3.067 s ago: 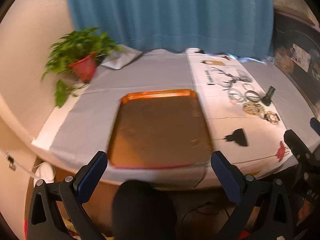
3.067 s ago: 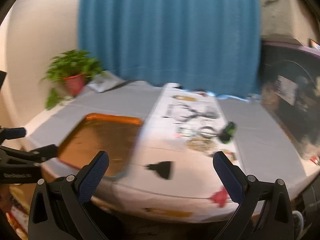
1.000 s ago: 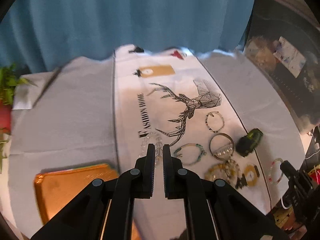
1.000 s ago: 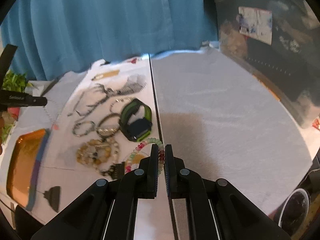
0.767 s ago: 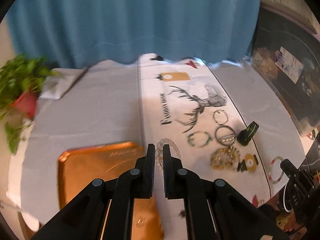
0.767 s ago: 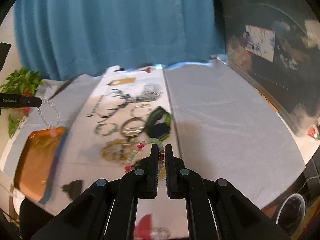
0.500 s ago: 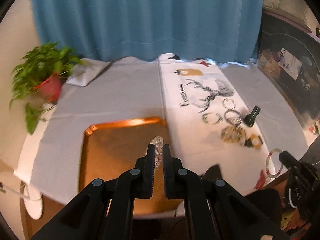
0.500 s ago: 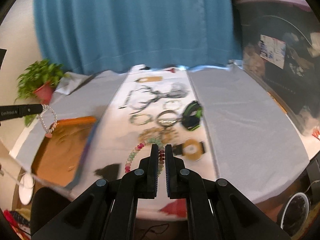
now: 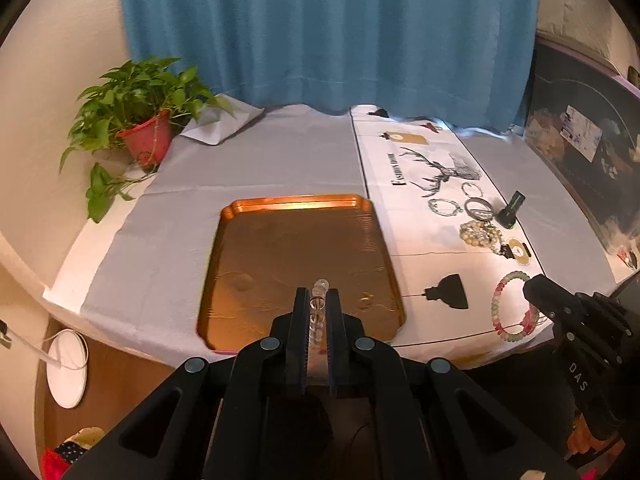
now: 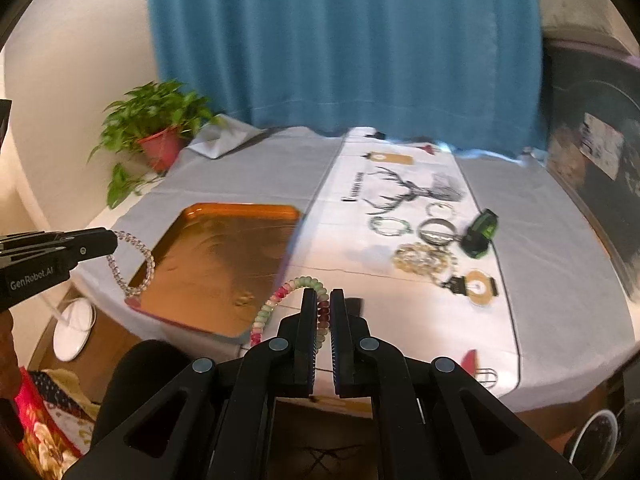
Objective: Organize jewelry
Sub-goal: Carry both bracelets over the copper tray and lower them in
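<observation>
My left gripper (image 9: 317, 300) is shut on a clear crystal bead bracelet (image 9: 319, 304) above the near end of the empty orange tray (image 9: 300, 204). In the right wrist view the clear bracelet (image 10: 134, 264) hangs from the left gripper (image 10: 108, 245) beside the tray (image 10: 240, 210). My right gripper (image 10: 323, 300) is shut on a pink-and-green bead bracelet (image 10: 276, 300), held above the table's near edge right of the tray. It also shows in the left wrist view (image 9: 506, 304). Several more bracelets (image 10: 424, 258) and a green watch (image 10: 480, 234) lie on the white deer-print runner (image 10: 400, 184).
A potted plant (image 9: 140, 136) stands at the table's far left corner. A blue curtain (image 9: 320, 32) hangs behind the table. A gold-faced watch (image 10: 478, 288) lies near the runner's right edge. A white round object (image 9: 68, 372) lies on the floor at left.
Both grippers closed on bracelets and carried them left and back from the jewelry cluster toward the tray. The left now hovers over the tray's near end.
</observation>
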Available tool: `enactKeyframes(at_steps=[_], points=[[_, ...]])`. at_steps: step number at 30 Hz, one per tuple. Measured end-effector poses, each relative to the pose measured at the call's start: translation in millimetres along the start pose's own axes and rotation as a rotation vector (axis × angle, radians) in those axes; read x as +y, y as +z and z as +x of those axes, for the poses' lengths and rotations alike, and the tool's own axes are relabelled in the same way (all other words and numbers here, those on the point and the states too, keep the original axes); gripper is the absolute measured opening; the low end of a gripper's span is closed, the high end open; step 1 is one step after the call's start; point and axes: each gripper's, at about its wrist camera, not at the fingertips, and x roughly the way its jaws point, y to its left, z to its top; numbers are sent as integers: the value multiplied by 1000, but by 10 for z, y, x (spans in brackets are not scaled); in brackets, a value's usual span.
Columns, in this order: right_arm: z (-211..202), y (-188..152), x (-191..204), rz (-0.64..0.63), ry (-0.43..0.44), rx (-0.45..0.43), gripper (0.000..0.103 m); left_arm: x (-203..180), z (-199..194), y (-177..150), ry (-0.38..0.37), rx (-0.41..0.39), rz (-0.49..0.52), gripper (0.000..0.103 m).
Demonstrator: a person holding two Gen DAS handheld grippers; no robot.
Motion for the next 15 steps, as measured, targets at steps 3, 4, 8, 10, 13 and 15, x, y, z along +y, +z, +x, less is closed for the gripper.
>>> enactKeyframes(at_steps=[3, 4, 8, 10, 13, 15], points=[[15, 22, 156, -28, 16, 5, 7, 111, 12, -1, 7, -3, -11, 5], [28, 31, 190, -36, 21, 7, 7, 137, 19, -2, 11, -5, -12, 5], [125, 85, 367, -67, 37, 18, 7, 242, 93, 19, 13, -2, -21, 5], [187, 110, 438, -78, 44, 24, 7, 291, 153, 49, 19, -1, -16, 5], [319, 189, 531, -88, 53, 34, 7, 357, 246, 120, 25, -1, -15, 5], [435, 243, 597, -91, 66, 42, 7, 419, 348, 191, 20, 5, -22, 5]])
